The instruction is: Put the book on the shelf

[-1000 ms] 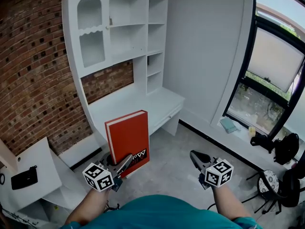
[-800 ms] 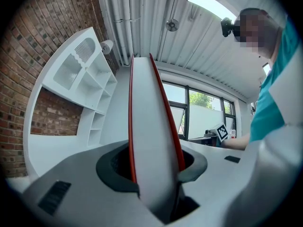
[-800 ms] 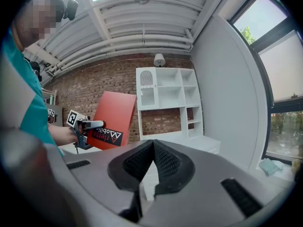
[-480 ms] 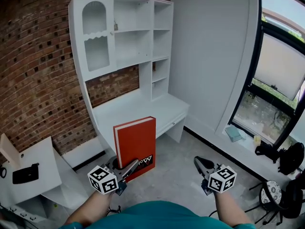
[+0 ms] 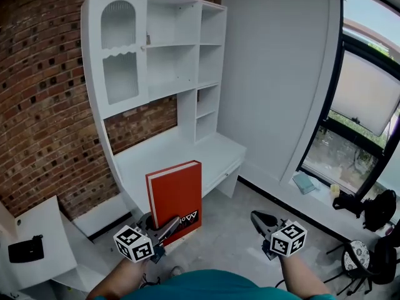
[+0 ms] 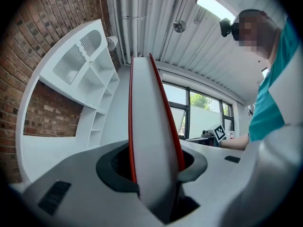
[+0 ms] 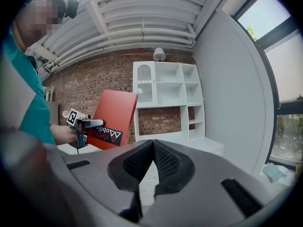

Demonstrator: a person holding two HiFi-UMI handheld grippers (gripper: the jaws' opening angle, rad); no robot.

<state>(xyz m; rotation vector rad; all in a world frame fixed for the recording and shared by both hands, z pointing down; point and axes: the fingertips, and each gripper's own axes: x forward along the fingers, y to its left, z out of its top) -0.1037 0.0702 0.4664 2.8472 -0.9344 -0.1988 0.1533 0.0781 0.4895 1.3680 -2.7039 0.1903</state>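
A red hardcover book (image 5: 175, 195) stands upright in my left gripper (image 5: 164, 225), whose jaws are shut on its lower edge. In the left gripper view the book's white page edge (image 6: 150, 136) rises straight up between the jaws. The right gripper view shows the red book (image 7: 111, 119) off to the left. A white shelf unit (image 5: 169, 61) with several open compartments stands against the brick wall ahead, over a white desk top (image 5: 181, 152). My right gripper (image 5: 257, 219) hangs low on the right, shut with nothing in it; its pads (image 7: 154, 162) meet.
A brick wall (image 5: 37, 105) runs behind the shelf unit. A second white desk (image 5: 37, 236) with a black object (image 5: 25, 249) sits at the left. Large windows (image 5: 362, 105) and a sill with small items fill the right side. Grey floor (image 5: 231, 224) lies below.
The view has shifted a little and the book has moved slightly left and down in frame. Both grippers keep their hold and pose.
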